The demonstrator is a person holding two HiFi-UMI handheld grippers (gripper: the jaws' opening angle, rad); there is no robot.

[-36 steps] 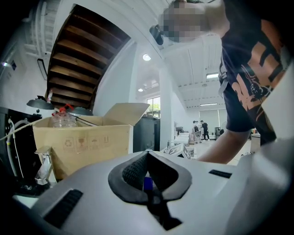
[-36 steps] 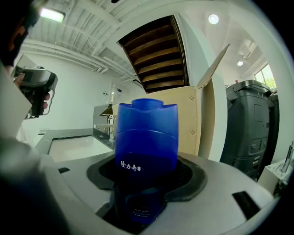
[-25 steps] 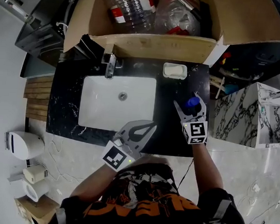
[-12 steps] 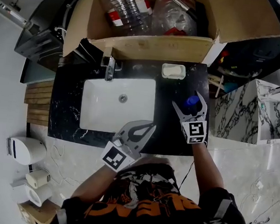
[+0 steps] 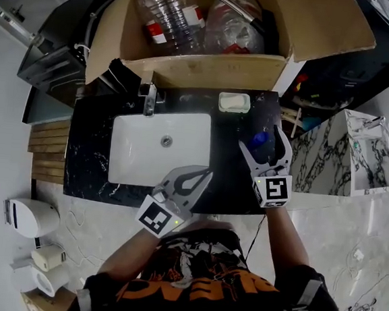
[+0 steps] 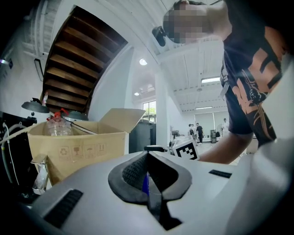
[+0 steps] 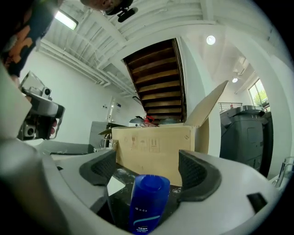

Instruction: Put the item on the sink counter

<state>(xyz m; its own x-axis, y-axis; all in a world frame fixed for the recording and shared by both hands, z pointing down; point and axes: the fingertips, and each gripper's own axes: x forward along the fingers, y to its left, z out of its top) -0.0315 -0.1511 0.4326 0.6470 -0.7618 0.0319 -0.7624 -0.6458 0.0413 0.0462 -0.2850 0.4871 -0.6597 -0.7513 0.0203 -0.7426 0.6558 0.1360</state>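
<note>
A blue bottle (image 5: 257, 137) stands upright on the black marble sink counter (image 5: 91, 142), right of the white basin (image 5: 158, 145). My right gripper (image 5: 261, 142) straddles it with its jaws wide open. In the right gripper view the blue bottle (image 7: 148, 202) rises between the grey pads (image 7: 196, 173) with a gap on each side of it, so my right gripper (image 7: 148, 173) is not pressing on it. My left gripper (image 5: 205, 175) hovers shut and empty over the counter's front edge. In its own view the left gripper (image 6: 148, 170) has its tips meeting.
A faucet (image 5: 150, 93) and a soap dish (image 5: 233, 102) sit along the counter's back. Behind them an open cardboard box (image 5: 202, 65) holds plastic bottles (image 5: 173, 14). A marble-patterned surface (image 5: 330, 156) lies to the right and a toilet (image 5: 30, 215) to the left.
My right gripper's jaws have spread wider and come off the blue bottle, which stays standing on the counter. The left gripper has barely moved.
</note>
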